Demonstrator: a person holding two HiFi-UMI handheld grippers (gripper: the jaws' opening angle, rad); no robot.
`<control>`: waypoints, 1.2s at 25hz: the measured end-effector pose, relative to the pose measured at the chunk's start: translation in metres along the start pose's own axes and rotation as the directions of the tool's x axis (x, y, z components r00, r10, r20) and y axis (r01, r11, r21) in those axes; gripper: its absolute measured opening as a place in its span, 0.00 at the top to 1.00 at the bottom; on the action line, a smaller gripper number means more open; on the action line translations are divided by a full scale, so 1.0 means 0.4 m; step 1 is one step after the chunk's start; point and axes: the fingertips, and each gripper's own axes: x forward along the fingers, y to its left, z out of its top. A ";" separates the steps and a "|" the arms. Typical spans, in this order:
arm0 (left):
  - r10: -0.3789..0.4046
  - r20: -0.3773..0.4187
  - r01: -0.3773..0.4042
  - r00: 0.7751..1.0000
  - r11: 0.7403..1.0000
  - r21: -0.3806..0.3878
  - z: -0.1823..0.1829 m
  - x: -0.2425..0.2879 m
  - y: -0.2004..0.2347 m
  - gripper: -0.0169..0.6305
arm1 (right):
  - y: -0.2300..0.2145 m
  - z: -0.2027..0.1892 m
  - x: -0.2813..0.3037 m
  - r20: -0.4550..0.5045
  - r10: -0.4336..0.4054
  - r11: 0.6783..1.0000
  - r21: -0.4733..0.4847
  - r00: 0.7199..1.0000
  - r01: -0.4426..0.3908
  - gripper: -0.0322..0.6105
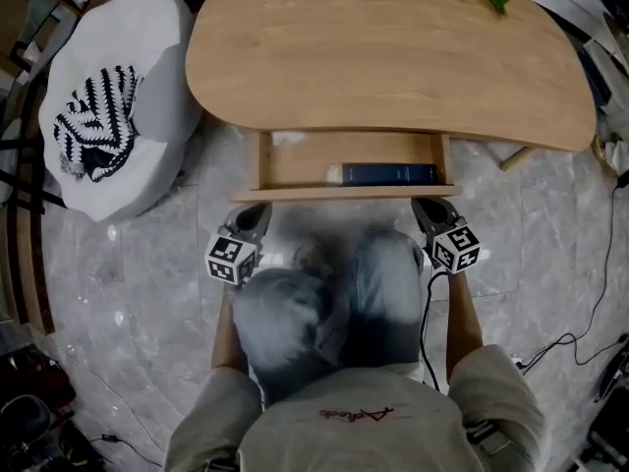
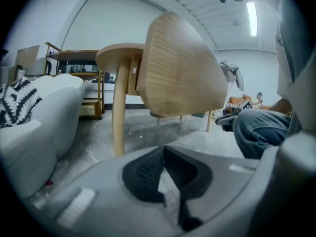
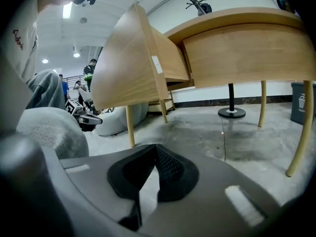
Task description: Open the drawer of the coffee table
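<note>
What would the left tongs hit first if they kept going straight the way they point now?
Probably the floor under the coffee table. The shut left tongs aim slightly downward, below the drawer front, with a table leg just left of that line; depth is unclear.

left gripper (image 1: pixel 254 212): jaws were together, nothing between them, aimed at 1 o'clock | right gripper (image 1: pixel 429 209): jaws were together, empty, aimed at 11 o'clock | left forearm (image 1: pixel 225 332), right forearm (image 1: pixel 462 327): ran back toward 6 o'clock, flanking the bent knees (image 1: pixel 329 298)
</note>
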 end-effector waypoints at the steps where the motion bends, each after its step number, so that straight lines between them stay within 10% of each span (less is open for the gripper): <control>1: 0.001 -0.008 -0.001 1.000 1.000 -0.006 -0.007 0.008 0.013 0.97 | -0.003 -0.005 0.015 -0.013 0.002 1.000 0.007 1.000 -0.001 0.94; 15: -0.025 -0.155 -0.001 0.988 0.985 -0.170 -0.056 0.034 0.108 0.97 | 0.009 -0.041 0.084 -0.258 -0.017 0.991 0.121 0.966 0.050 0.94; 30: -0.087 -0.321 -0.019 0.943 0.950 -0.312 0.107 -0.138 -0.036 0.97 | 0.158 0.120 -0.087 -0.430 -0.013 0.967 0.225 0.903 0.121 0.94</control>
